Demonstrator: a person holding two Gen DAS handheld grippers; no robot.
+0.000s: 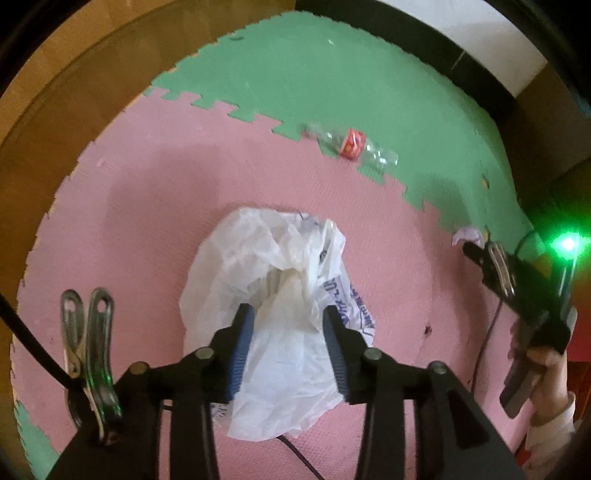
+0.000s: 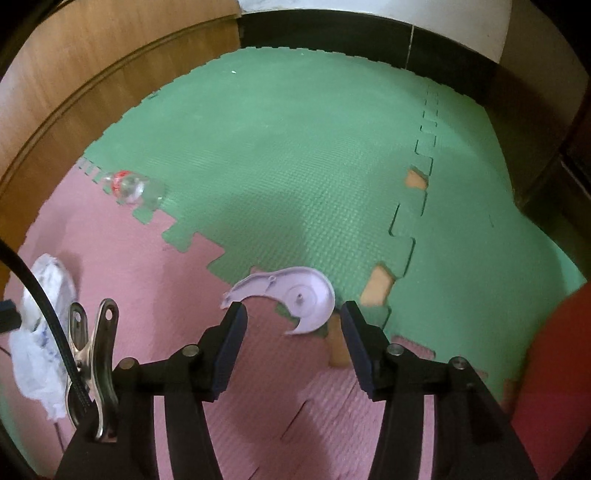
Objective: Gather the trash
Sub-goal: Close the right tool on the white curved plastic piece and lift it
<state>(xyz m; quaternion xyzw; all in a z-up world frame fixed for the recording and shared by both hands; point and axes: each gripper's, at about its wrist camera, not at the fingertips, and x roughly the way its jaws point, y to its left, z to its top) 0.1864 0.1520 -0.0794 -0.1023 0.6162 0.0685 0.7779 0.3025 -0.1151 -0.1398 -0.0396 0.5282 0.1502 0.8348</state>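
A crumpled white plastic bag (image 1: 273, 266) with blue print lies on the pink foam mat (image 1: 129, 221). My left gripper (image 1: 288, 310) hangs just over it, jaws apart, with the bag's folds between the blue pads and not pinched. A lilac plastic shell (image 2: 295, 291) lies where the pink mat meets the green one. My right gripper (image 2: 293, 310) stands open right above it, a fingertip at each side, not touching. A crushed clear bottle (image 1: 351, 144) with a red label rests farther off on the seam; the bottle (image 2: 127, 186) and the bag (image 2: 40, 354) also show in the right wrist view.
Green foam mat (image 2: 295, 147) covers the far floor, with gaps (image 2: 376, 286) showing orange floor. A wooden panel (image 2: 92, 74) runs along the left and a dark skirting (image 2: 332, 33) along the back. A red object (image 2: 554, 350) sits at the right. A person's hand (image 1: 550, 369) holds the other gripper.
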